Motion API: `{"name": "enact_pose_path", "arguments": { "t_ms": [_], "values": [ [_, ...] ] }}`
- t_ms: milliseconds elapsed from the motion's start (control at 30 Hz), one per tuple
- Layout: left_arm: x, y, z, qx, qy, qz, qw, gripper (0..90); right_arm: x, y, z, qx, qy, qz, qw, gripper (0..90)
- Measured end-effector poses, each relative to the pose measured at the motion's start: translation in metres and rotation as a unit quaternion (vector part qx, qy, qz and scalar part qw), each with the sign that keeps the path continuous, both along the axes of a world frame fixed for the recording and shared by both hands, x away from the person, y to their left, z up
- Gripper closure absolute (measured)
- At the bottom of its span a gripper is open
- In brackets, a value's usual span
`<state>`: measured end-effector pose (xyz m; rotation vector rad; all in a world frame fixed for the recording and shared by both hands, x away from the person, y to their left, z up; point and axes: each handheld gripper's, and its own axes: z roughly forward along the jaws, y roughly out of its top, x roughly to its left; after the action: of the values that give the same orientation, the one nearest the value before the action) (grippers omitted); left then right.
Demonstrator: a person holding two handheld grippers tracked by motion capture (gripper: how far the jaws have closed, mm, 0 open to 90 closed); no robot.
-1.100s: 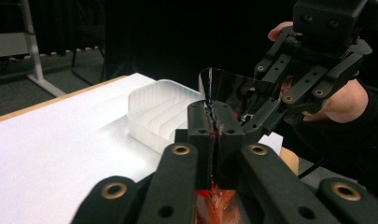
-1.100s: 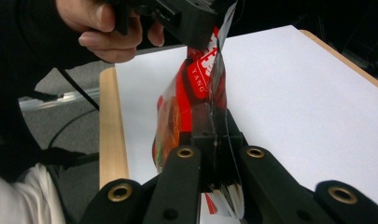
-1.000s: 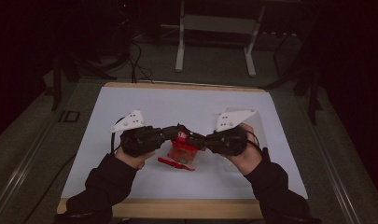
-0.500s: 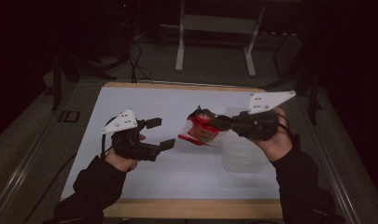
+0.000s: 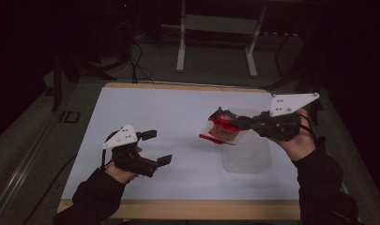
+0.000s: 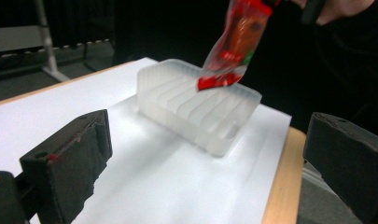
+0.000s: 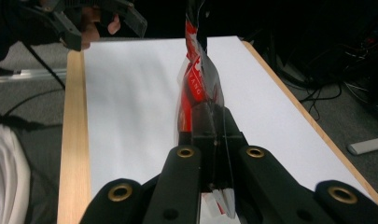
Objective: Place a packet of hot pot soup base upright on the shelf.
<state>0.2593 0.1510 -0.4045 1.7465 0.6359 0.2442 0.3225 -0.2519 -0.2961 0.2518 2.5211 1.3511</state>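
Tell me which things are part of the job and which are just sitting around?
Part of the job:
- red snack packet, pinched in the right tongs
- clear plastic tub under it
- left tongs, wide open, holding nothing

Just sitting around:
- white table
- metal stand on the floor behind
- floor cables

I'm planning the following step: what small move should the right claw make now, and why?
Probably lower the red packet into the clear container: the right claw is shut on it just above the container, and the left claw has just opened, holding nothing.

Dim, dark surroundings; soft blur, bright tabletop.
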Motion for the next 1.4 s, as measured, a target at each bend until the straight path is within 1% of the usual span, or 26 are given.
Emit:
{"name": "enact_pose_path", "arguments": {
  "t_ms": [33, 100, 133, 167, 200, 267, 333, 367, 433, 500, 533, 567, 600, 700, 733, 800, 867, 933, 1000, 1033, 1100, 1167, 1300, 1400],
  "values": [
    [-0.001, 0.001, -0.002, 0.0, 0.003, -0.001, 1.0, 1.3, 0.0, -0.003, -0.001, -0.003, -0.005, 0.002, 1.0, 90.0],
    [-0.004, 0.003, -0.008, 0.002, 0.008, 0.0, 1.0, 1.3, 0.001, -0.009, -0.002, -0.006, -0.003, 0.001, 1.0, 90.0],
    [-0.004, 0.003, -0.008, 0.002, 0.008, 0.0, 1.0, 1.3, 0.001, -0.009, -0.002, -0.006, -0.003, 0.001, 1.0, 90.0],
    [-0.008, 0.007, -0.013, 0.001, 0.016, 0.003, 0.9999, 1.3, 0.002, -0.013, -0.004, -0.01, -0.004, -0.001, 0.9999, 90.0],
    [-0.01, 0.01, -0.017, -0.002, 0.022, 0.005, 0.9997, 1.3, 0.003, -0.02, -0.006, -0.016, -0.003, 0.002, 0.9999, 90.0],
    [-0.013, 0.014, -0.023, -0.006, 0.029, 0.009, 0.9995, 1.3, 0.005, -0.029, -0.009, -0.024, -0.001, 0.001, 0.9997, 90.0],
    [-0.015, 0.018, -0.029, -0.003, 0.038, 0.012, 0.9992, 1.3, 0.007, -0.037, -0.013, -0.028, 0.004, 0.001, 0.9996, 90.0],
    [-0.016, 0.02, -0.032, -0.004, 0.04, 0.013, 0.9991, 1.3, 0.008, -0.04, -0.015, -0.031, 0.005, 0.003, 0.9995, 90.0],
    [-0.018, 0.023, -0.036, -0.001, 0.045, 0.017, 0.9988, 1.3, 0.009, -0.047, -0.019, -0.038, 0.006, -0.001, 0.9993, 90.0],
    [-0.02, 0.026, -0.039, -0.002, 0.046, 0.021, 0.9987, 1.3, 0.011, -0.054, -0.024, -0.043, 0.001, -0.003, 0.9991, 90.0],
    [-0.02, 0.026, -0.039, -0.002, 0.046, 0.021, 0.9987, 1.3, 0.011, -0.054, -0.024, -0.043, 0.001, -0.003, 0.9991, 90.0],
    [-0.021, 0.029, -0.043, -0.003, 0.046, 0.025, 0.9986, 1.3, 0.012, -0.057, -0.026, -0.044, 0.002, -0.007, 0.999, 90.0],
    [-0.022, 0.03, -0.044, -0.001, 0.046, 0.028, 0.9985, 1.3, 0.016, -0.063, -0.032, -0.045, 0.006, -0.009, 0.9989, 90.0],
    [-0.022, 0.032, -0.048, 0.002, 0.044, 0.033, 0.9985, 1.3, 0.019, -0.07, -0.041, -0.048, 0.014, -0.008, 0.9987, 90.0],
    [-0.022, 0.032, -0.048, 0.002, 0.044, 0.033, 0.9985, 1.3, 0.019, -0.07, -0.041, -0.048, 0.014, -0.008, 0.9987, 90.0],
    [-0.023, 0.033, -0.053, 0.005, 0.041, 0.033, 0.9986, 1.3, 0.022, -0.073, -0.05, -0.054, 0.018, -0.008, 0.9984, 90.0],
    [-0.022, 0.033, -0.056, 0.009, 0.044, 0.035, 0.9984, 1.3, 0.024, -0.075, -0.056, -0.059, 0.018, -0.01, 0.9981, 90.0],
    [-0.023, 0.033, -0.058, 0.006, 0.046, 0.035, 0.9983, 1.3, 0.025, -0.076, -0.059, -0.06, 0.022, -0.01, 0.9979, 90.0],
    [-0.022, 0.033, -0.061, 0.007, 0.046, 0.035, 0.9983, 1.3, 0.027, -0.077, -0.067, -0.065, 0.03, -0.007, 0.9974, 90.0],
    [-0.022, 0.033, -0.061, 0.004, 0.049, 0.036, 0.9981, 1.3, 0.028, -0.078, -0.069, -0.066, 0.032, -0.004, 0.9973, 90.0],
    [-0.022, 0.034, -0.063, 0.004, 0.049, 0.036, 0.9981, 1.3, 0.029, -0.077, -0.073, -0.073, 0.032, -0.006, 0.9968, 90.0],
    [-0.021, 0.034, -0.064, 0.004, 0.051, 0.038, 0.998, 1.3, 0.029, -0.077, -0.075, -0.073, 0.033, -0.006, 0.9968, 90.0],
    [-0.021, 0.034, -0.066, 0.007, 0.053, 0.035, 0.9979, 1.3, 0.03, -0.076, -0.086, -0.072, 0.043, -0.002, 0.9965, 90.0],
    [-0.02, 0.033, -0.067, 0.006, 0.054, 0.035, 0.9979, 1.3, 0.031, -0.075, -0.094, -0.076, 0.048, 0.001, 0.996, 89.9]
  ]
}}
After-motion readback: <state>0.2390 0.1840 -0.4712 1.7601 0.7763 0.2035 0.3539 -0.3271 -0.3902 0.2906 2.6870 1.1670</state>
